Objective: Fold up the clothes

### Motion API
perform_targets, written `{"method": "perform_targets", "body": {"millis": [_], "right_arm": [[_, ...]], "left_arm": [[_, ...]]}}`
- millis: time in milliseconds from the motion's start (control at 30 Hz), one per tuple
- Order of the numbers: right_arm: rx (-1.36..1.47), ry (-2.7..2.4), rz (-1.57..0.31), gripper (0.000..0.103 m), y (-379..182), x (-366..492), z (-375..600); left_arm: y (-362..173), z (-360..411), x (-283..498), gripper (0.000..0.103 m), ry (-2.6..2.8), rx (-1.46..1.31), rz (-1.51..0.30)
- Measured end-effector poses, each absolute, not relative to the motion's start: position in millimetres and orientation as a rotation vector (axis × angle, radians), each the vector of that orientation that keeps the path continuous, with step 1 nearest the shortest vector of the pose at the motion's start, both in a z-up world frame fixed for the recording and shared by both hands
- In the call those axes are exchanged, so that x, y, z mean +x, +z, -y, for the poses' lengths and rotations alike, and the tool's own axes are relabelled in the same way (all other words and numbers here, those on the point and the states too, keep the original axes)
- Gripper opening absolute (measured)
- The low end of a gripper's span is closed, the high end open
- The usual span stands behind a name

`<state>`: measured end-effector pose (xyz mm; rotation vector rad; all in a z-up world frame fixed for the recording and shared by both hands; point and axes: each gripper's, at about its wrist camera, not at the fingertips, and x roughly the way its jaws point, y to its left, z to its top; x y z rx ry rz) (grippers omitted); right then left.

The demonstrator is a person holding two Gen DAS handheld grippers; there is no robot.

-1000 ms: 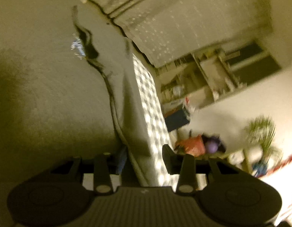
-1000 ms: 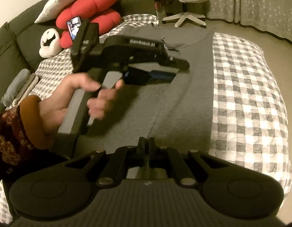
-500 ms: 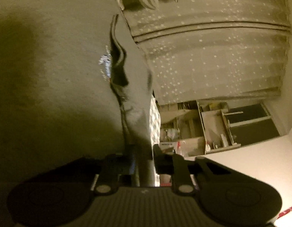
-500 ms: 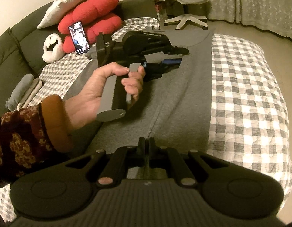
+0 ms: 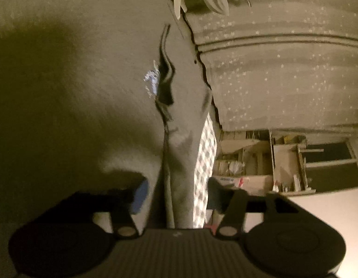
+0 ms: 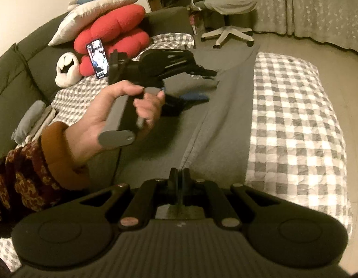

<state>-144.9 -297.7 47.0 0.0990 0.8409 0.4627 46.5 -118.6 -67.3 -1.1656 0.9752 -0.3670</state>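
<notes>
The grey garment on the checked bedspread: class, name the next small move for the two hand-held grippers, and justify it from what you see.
Probably close the left hand-held gripper on the fabric edge running between its open fingers. The right hand-held gripper is already shut on the grey garment, which lies across the checked bedspread, so a second grasp seems needed before any fold is carried over.

This is a room in a home, used for living and sleeping. A dark sofa (image 6: 35,69) stands along the wall, with a red cushion (image 6: 114,27), a pale pillow (image 6: 86,16) and a white plush toy (image 6: 66,69) on it. A checked cover (image 6: 294,115) lies over a bed or mattress. Behind it are a swivel chair (image 6: 227,18), long dotted curtains (image 6: 318,7) and, in the left wrist view, untidy shelves (image 5: 283,162).
</notes>
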Motion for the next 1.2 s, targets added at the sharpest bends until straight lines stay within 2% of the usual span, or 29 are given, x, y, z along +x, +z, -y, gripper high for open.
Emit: {"method": "perform_targets", "body": {"millis": [200, 300, 500, 667, 767, 933, 1000, 1133, 1200], "right_arm": [[0.113, 0.463, -0.840, 0.003, 45, -145, 301], [0.118, 0.465, -0.845, 0.003, 44, -145, 301], [0.127, 0.469, -0.838, 0.003, 47, -145, 301], [0.116, 0.473, -0.854, 0.003, 44, -144, 301], [0.108, 0.475, -0.867, 0.003, 41, -144, 300], [0.098, 0.514, -0.928, 0.003, 29, -141, 293], [0.085, 0.555, -0.977, 0.014, 22, -140, 286], [0.021, 0.605, -1.023, 0.015, 15, -144, 276], [0.022, 0.586, -1.012, 0.021, 16, -144, 280]], "left_arm": [[-75, 129, 49, 0.061, -0.413, -1.143, -0.981], [-82, 132, 56, 0.057, -0.411, -1.198, -0.964], [-95, 135, 58, 0.039, -0.382, -1.299, -0.930], [-102, 134, 58, 0.015, -0.338, -1.306, -0.913], [-104, 129, 52, 0.005, -0.323, -1.275, -0.901], [-90, 125, 48, 0.005, -0.281, -1.100, -0.879], [-84, 122, 46, 0.006, -0.262, -1.015, -0.882], [-63, 118, 42, 0.008, -0.238, -0.852, -0.879], [-54, 115, 39, 0.014, -0.231, -0.779, -0.863]]}}
